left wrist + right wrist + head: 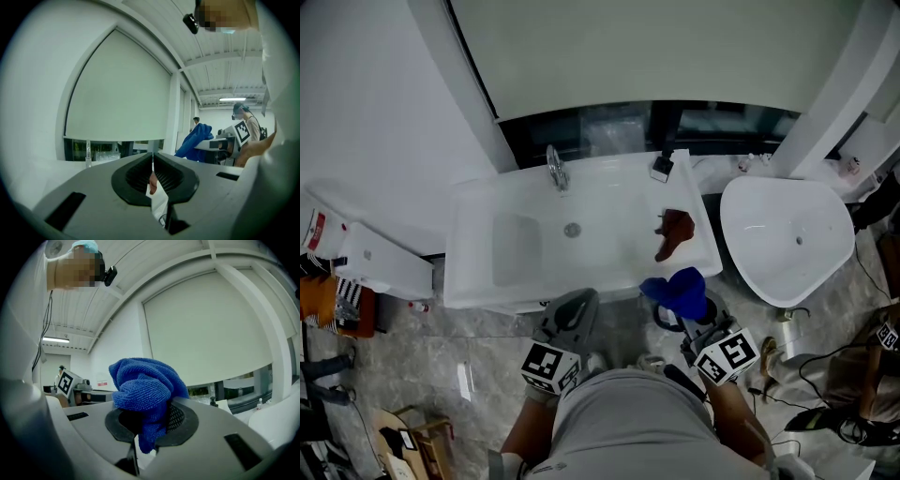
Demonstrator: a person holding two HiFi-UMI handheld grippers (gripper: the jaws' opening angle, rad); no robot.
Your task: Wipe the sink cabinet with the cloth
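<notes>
A white sink cabinet (478, 281) with a chrome tap (555, 169) stands before me in the head view. A brown stain (675, 232) lies on its right counter. My right gripper (672, 298) is shut on a bunched blue cloth (680, 289), held just off the cabinet's front right edge. In the right gripper view the blue cloth (140, 390) bulges up out of the jaws. My left gripper (575, 309) hangs in front of the cabinet's front edge, shut with nothing in it; its jaws meet in the left gripper view, where the blue cloth (194, 138) shows at the right.
A white oval basin (787, 234) stands to the right of the cabinet. A small dark-capped object (662, 167) sits at the counter's back right. White fixtures (370, 255) and orange items (321, 298) are at the left. The floor is grey marble with cables (825, 422) at right.
</notes>
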